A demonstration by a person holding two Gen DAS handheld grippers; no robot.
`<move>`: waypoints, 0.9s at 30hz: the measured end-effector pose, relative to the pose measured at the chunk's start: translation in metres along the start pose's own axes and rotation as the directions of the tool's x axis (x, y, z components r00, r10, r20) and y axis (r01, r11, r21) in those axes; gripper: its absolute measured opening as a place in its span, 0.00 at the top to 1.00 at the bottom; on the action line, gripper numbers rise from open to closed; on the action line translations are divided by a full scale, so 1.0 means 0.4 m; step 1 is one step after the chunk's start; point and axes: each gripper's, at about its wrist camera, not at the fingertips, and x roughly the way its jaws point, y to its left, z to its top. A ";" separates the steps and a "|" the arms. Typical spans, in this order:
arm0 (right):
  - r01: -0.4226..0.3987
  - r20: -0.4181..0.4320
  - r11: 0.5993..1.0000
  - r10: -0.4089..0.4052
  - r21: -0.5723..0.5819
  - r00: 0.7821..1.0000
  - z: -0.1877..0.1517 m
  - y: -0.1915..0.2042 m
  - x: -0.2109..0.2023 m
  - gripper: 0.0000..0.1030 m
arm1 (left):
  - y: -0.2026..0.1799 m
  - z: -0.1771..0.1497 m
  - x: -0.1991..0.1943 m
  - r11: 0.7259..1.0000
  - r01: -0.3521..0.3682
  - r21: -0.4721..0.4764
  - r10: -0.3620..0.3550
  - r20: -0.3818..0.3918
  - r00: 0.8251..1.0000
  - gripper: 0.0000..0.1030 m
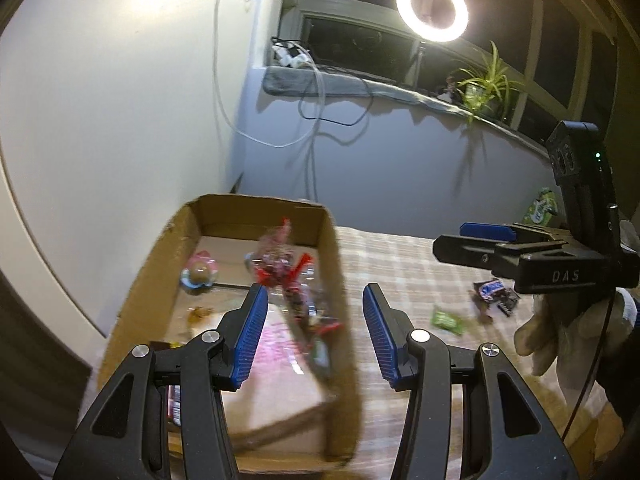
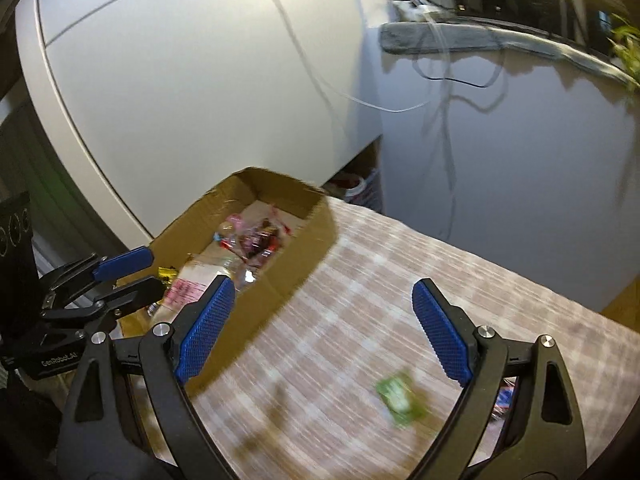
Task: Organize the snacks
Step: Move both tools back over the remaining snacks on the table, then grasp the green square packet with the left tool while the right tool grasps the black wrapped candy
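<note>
An open cardboard box (image 1: 338, 264) stands at the left end of the checked tablecloth (image 1: 400, 264); it also shows in the right wrist view (image 2: 308, 236). It holds several snacks, among them a clear bag of red candies (image 1: 286, 276) (image 2: 256, 242) and a pink round sweet (image 1: 200, 272). My left gripper (image 1: 315, 336) is open and empty above the box's right wall. My right gripper (image 2: 324, 328) is open and empty over the cloth; it shows in the left wrist view (image 1: 476, 240). A green packet (image 2: 398, 398) (image 1: 448, 320) lies on the cloth. A Snickers bar (image 1: 494, 290) lies beyond it.
A white wall panel (image 1: 120, 100) stands behind the box. A windowsill (image 1: 360, 86) carries a ring light (image 1: 432, 8), a plant (image 1: 486, 84) and hanging cables. A green bag (image 1: 542, 206) sits at the table's far right. The right view is motion-blurred.
</note>
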 end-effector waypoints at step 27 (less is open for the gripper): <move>0.250 -0.136 0.967 -0.242 0.046 0.961 -0.251 -0.335 -0.188 0.14 | -0.325 -0.085 0.195 0.971 0.185 0.153 -0.151 -0.209 0.966 0.53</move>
